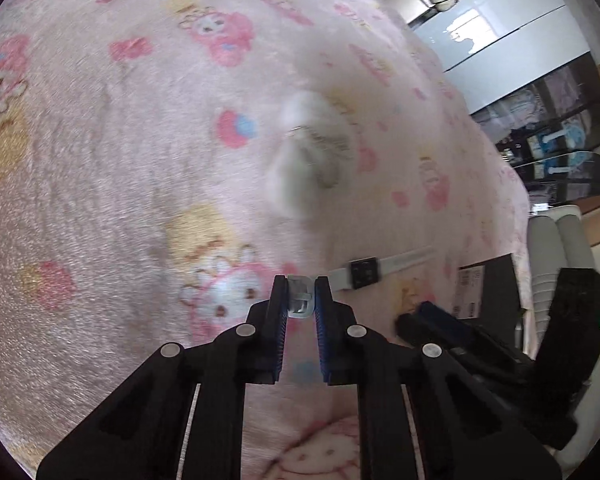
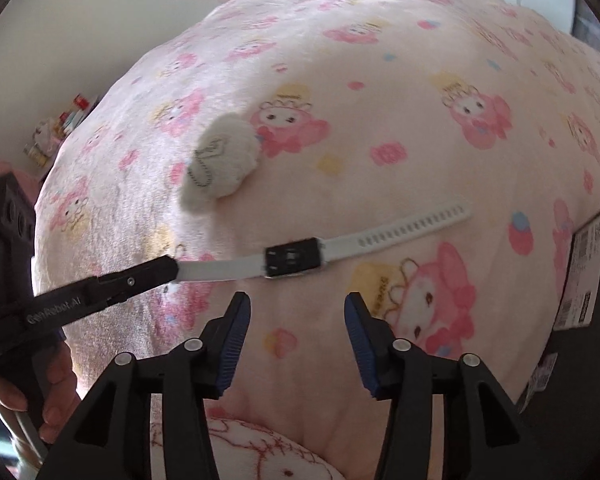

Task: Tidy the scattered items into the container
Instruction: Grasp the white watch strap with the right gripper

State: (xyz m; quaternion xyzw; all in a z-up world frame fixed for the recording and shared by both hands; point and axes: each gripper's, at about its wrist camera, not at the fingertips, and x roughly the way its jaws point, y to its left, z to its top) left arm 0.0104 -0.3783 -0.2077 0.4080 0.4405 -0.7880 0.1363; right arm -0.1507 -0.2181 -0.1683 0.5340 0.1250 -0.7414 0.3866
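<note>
A white-strapped watch point(image 2: 296, 258) with a black square face lies on the pink cartoon blanket point(image 2: 400, 92). My left gripper point(image 1: 301, 298) is shut on the buckle end of its strap; the watch face point(image 1: 365, 273) shows just right of the fingers. In the right wrist view the left gripper point(image 2: 171, 269) comes in from the left, pinching the strap end. A white fluffy plush keychain point(image 2: 224, 158) with a ball chain lies beyond the watch, also in the left view point(image 1: 306, 156). My right gripper point(image 2: 296, 320) is open and empty, just short of the watch.
A dark box with white labels point(image 2: 580, 276) sits at the blanket's right edge, also in the left view point(image 1: 486, 286). Shelves and a white cabinet point(image 1: 512, 20) stand beyond the bed. Small items line the far left wall point(image 2: 60, 128).
</note>
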